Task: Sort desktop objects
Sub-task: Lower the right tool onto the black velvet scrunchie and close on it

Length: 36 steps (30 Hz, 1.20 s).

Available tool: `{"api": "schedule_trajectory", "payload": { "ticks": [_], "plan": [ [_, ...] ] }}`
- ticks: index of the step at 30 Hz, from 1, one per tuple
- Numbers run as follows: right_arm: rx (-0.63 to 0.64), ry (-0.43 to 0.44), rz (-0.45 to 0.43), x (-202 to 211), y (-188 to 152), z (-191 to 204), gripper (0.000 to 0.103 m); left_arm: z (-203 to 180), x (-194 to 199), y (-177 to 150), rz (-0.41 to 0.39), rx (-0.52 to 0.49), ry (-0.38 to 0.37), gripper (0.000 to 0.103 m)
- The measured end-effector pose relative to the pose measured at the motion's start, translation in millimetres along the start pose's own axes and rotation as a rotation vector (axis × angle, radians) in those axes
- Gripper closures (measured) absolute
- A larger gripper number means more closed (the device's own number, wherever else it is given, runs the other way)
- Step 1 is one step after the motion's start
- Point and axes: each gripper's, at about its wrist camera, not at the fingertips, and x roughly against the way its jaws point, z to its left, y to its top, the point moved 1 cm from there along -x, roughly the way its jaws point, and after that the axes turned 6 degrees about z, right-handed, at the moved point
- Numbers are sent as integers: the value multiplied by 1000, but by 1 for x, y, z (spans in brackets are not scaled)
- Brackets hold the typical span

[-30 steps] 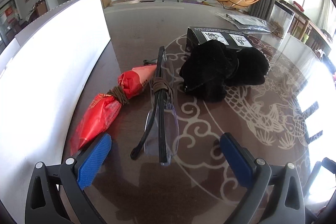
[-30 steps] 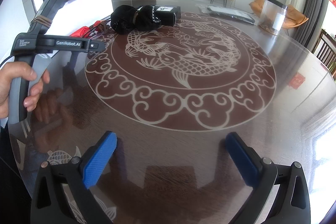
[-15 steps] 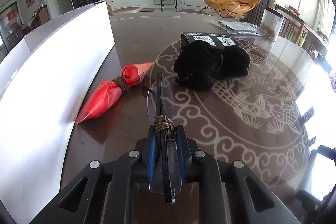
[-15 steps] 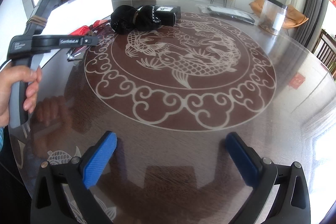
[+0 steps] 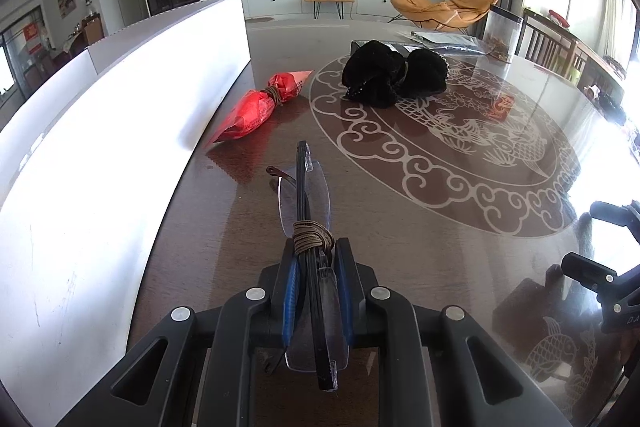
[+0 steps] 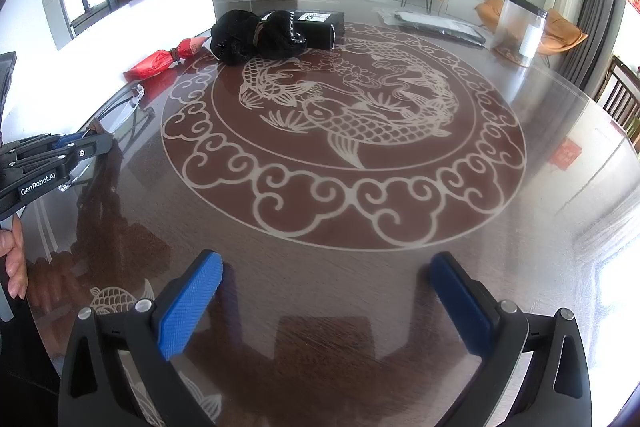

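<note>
My left gripper (image 5: 316, 259) is shut on folded black-framed glasses (image 5: 304, 195) bound with a brown cord, held above the table. From the right wrist view the left gripper (image 6: 86, 141) and the glasses (image 6: 128, 103) show at the left edge. A red packet (image 5: 260, 103) tied with cord lies by the white box; it also shows in the right wrist view (image 6: 154, 63). A black cloth bundle (image 5: 392, 77) lies farther back, against a black box (image 6: 316, 23). My right gripper (image 6: 324, 291) is open and empty over the near table.
A long white box (image 5: 120, 131) runs along the table's left side. The round brown table (image 6: 360, 211) has a fish pattern. A clear canister (image 6: 520, 31) and a flat plastic bag (image 6: 436, 25) stand at the far right. Chairs (image 6: 624, 103) stand beyond the right edge.
My left gripper closed on the glasses and has lifted them back toward the near edge, away from the red packet. The right gripper has not moved.
</note>
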Motion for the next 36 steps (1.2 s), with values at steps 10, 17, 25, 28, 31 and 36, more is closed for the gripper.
{"api": "schedule_trajectory", "payload": {
  "ticks": [10, 17, 25, 28, 31, 36],
  "plan": [
    [-3, 2, -1, -2, 3, 1, 0, 9, 1, -3, -1, 39, -1, 86],
    [64, 69, -30, -27, 61, 26, 0, 15, 5, -10, -6, 61, -2, 86],
    [128, 95, -62, -68, 174, 29, 0, 13, 4, -10, -9, 59, 3, 86],
    [73, 161, -53, -77, 189, 23, 14, 14, 4, -10, -9, 60, 1, 86],
    [37, 221, -17, -84, 191, 20, 75, 14, 4, -10, -9, 60, 1, 86],
    [56, 228, -23, -65, 159, 28, 76, 14, 4, -10, -10, 62, -3, 86]
  ]
}}
